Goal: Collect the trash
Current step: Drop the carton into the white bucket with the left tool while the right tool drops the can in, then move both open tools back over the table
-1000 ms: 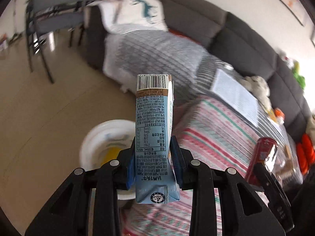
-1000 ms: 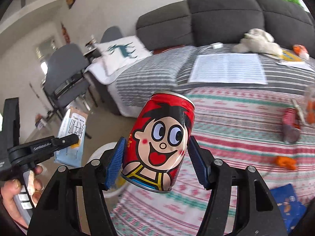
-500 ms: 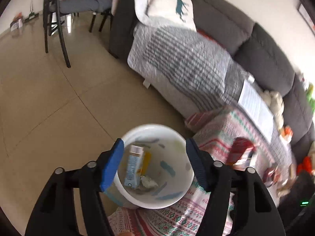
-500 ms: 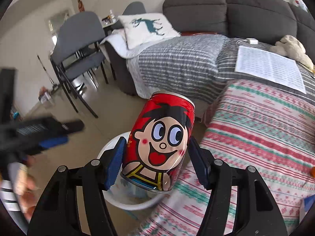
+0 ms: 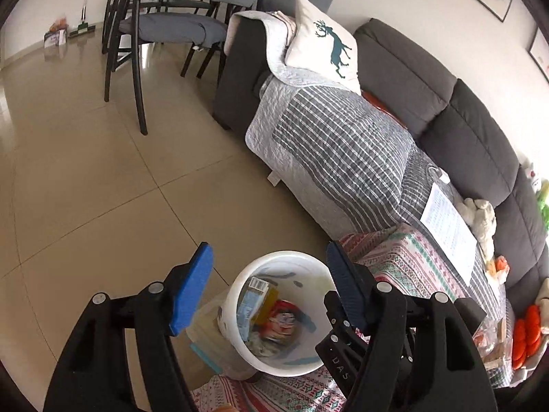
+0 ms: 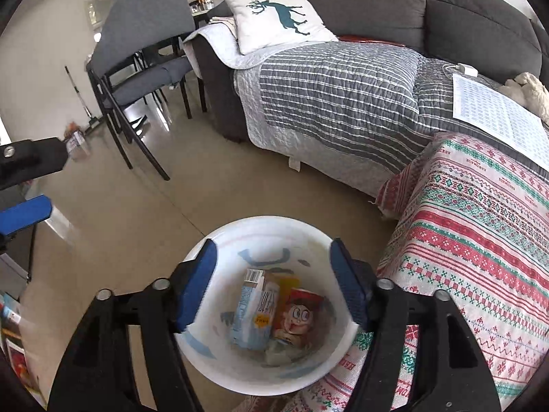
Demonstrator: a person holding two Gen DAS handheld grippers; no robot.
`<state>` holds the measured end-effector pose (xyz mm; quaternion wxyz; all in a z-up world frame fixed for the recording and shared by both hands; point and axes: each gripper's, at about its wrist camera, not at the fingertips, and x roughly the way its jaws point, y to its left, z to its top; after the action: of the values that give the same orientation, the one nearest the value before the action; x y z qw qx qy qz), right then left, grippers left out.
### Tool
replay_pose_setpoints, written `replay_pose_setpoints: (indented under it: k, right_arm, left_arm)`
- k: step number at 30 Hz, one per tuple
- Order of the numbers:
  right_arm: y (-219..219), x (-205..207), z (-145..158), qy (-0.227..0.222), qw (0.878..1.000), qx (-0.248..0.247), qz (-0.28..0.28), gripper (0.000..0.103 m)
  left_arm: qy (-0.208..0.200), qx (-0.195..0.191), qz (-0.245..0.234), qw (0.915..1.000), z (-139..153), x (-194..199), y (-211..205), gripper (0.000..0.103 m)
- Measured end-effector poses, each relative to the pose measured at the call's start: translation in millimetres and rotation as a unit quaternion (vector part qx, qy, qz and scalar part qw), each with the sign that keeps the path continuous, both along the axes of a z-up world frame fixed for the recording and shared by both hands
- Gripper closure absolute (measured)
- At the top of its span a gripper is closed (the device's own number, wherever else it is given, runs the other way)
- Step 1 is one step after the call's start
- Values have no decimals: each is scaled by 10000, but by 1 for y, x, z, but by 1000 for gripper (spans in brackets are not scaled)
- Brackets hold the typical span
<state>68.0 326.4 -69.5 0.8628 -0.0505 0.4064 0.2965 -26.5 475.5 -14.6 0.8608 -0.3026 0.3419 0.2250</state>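
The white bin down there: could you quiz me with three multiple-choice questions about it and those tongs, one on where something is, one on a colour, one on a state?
1. Where is the red cartoon can?
A. On the sofa
B. Inside the white bin
C. On the grey chair

2. What colour are the pads on the tongs?
A. Blue
B. Yellow
C. Green

3. What state are the right tongs in?
A. Shut on the can
B. Shut on a carton
C. Open and holding nothing

Answers: B, the can lies in the bin beside the blue carton. A, the right wrist view shows blue pads on both fingers. C, the fingers stand apart above the bin with nothing between them; the left tongs are likewise open.
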Motion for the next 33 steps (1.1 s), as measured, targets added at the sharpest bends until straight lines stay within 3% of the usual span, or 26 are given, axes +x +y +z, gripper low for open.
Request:
replay_pose_setpoints:
  k: [5, 8, 12, 18, 26, 33]
  right_arm:
    - [-13, 3, 7, -109, 9995, -97, -285, 14]
    - [-32, 8, 16, -82, 9978, -89, -644, 7]
    - [-65, 15, 27, 12, 9942, -48, -1072, 7]
    - [-119, 18, 45, -167, 9884, 14, -1512, 7]
    - [-193, 8, 70, -721, 9785, -75, -1933, 7]
    - [-286, -2, 81, -1098, 9659, -555, -2280, 7]
  left_arm:
    - [53, 98, -53, 9999, 2, 4, -9, 34]
    - [129, 380, -46, 9992, 6, 8, -23, 28]
    - [127, 914, 37, 9957, 14, 8, -46, 14]
    - [123, 1825, -30, 9831, 27, 12, -92, 9]
    - [149, 2337, -539, 9707, 28, 30, -159, 9]
    - [104, 2599, -1197, 9581, 25, 56, -235, 9]
